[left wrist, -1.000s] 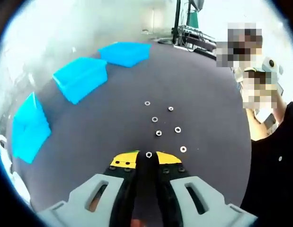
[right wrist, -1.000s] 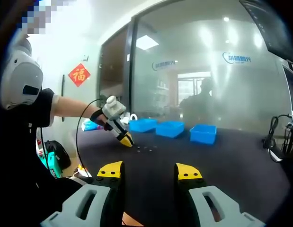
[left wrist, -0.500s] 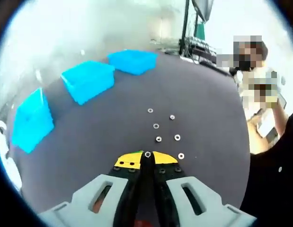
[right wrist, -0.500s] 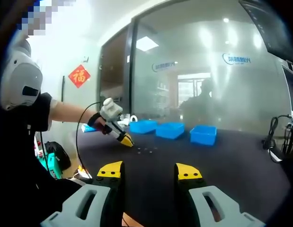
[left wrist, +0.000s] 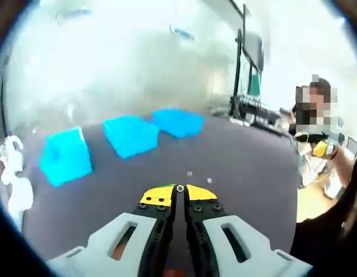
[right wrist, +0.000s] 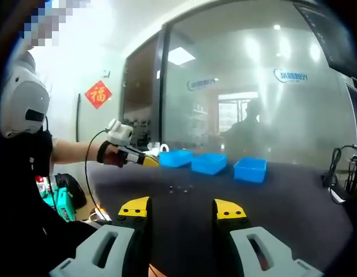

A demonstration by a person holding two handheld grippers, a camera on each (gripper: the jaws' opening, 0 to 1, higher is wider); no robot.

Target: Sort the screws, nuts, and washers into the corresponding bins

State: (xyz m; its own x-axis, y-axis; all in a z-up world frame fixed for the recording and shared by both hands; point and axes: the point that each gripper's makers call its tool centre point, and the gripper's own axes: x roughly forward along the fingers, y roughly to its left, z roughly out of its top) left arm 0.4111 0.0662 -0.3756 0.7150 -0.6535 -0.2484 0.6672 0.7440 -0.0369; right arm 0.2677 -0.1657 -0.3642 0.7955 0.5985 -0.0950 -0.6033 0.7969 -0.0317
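left tool (left wrist: 179,193): pressed on a washer (left wrist: 180,188) at its tips | right tool (right wrist: 183,209): spread | blue bins (left wrist: 130,135) at 11 o'clock | dark desk (left wrist: 247,167), glass wall (right wrist: 253,104)

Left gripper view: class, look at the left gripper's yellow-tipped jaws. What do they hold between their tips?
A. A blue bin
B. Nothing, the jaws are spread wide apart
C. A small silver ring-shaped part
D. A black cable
C. The left gripper has its jaws closed together, with a small silver ring-shaped part pinched at their tips, lifted off the dark table; the three blue bins sit farther away.
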